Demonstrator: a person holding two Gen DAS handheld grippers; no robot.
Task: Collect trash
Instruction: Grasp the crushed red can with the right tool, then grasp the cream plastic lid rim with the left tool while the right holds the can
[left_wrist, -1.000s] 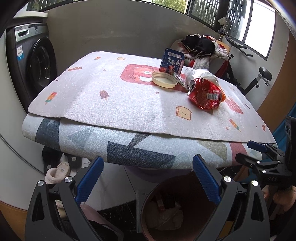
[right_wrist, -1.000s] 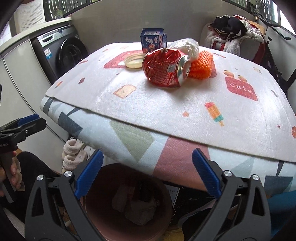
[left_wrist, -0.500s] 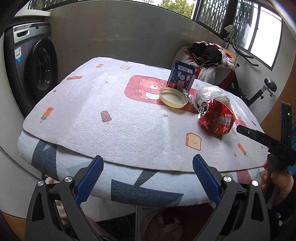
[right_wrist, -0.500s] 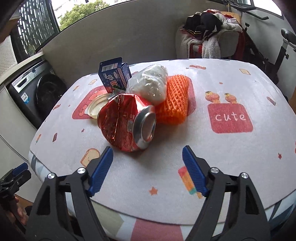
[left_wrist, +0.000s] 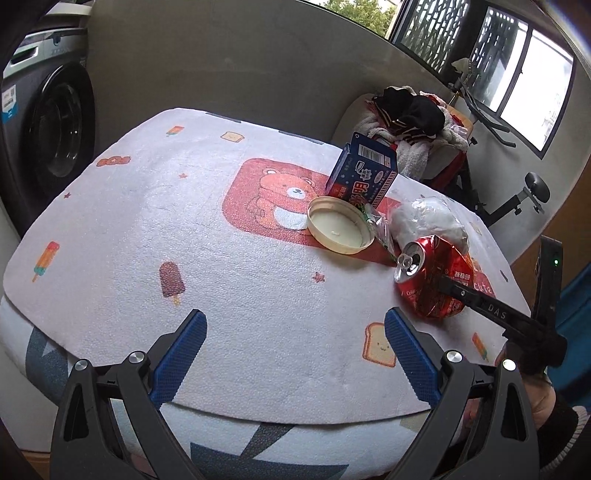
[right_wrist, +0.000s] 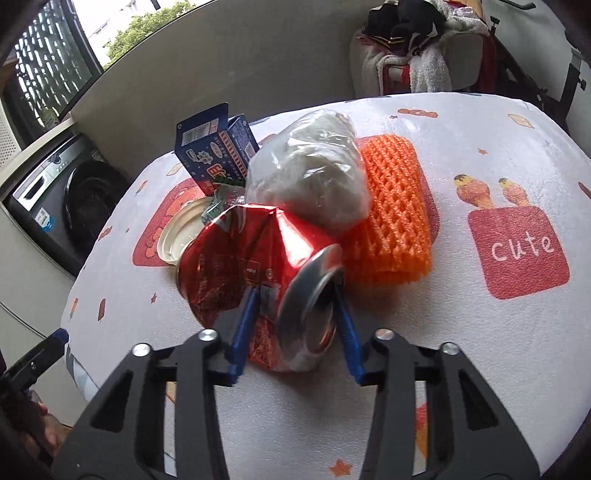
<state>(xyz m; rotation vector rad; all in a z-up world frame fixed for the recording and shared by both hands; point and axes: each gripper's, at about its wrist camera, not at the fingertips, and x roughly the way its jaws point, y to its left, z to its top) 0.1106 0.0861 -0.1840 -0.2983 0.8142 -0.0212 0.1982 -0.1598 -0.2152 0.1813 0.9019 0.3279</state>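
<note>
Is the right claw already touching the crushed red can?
Touching. In the right wrist view, the closing right claw has the crushed red can between its jaws, and both blue pads lie against the can's sides with no gap visible.

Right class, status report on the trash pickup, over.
Right tongs closing around crushed red can, pads at its sides. Left tongs open, empty, over the blanket. Plastic bag and orange net crowd the can.
</note>
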